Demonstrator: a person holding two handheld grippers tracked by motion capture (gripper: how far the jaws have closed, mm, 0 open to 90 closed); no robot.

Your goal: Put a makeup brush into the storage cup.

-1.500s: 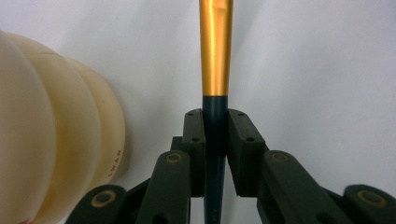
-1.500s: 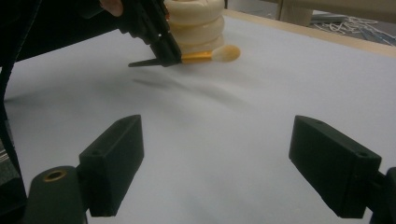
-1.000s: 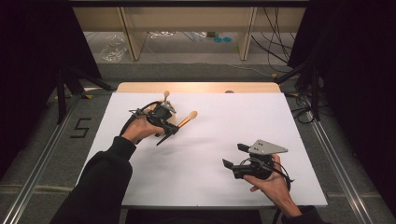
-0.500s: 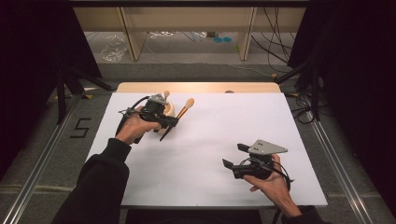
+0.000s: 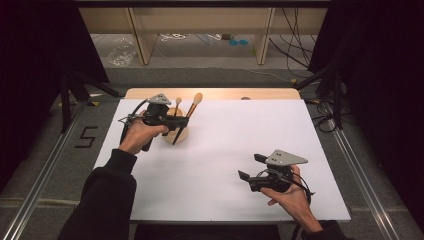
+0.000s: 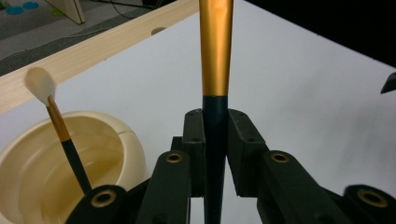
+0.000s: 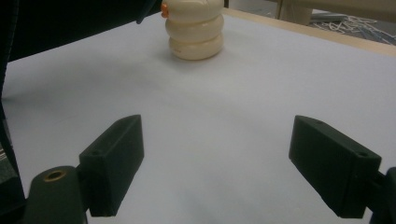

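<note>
My left gripper (image 5: 181, 121) (image 6: 215, 122) is shut on the dark handle of a makeup brush (image 5: 192, 106) (image 6: 215, 56) with a gold ferrule. The brush stands steeply, its tan head up, right beside a cream ridged holder (image 5: 179, 134) (image 6: 32, 163) (image 7: 196, 29) at the back left of the white mat. A smaller brush (image 5: 177, 103) (image 6: 52, 109) with a pale head stands inside the holder. My right gripper (image 5: 251, 166) (image 7: 215, 163) rests open at the front right, its jaws wide apart over bare mat, aimed at the holder.
The white mat (image 5: 235, 135) covers a table with a wooden strip (image 5: 215, 93) along the far edge. Metal rails (image 5: 357, 170) run along both sides. Beyond the table are wooden shelf legs and loose cables on the floor.
My left gripper has moved back and a little left toward the holder, tipping the held brush more upright. The right gripper has stayed where it was.
</note>
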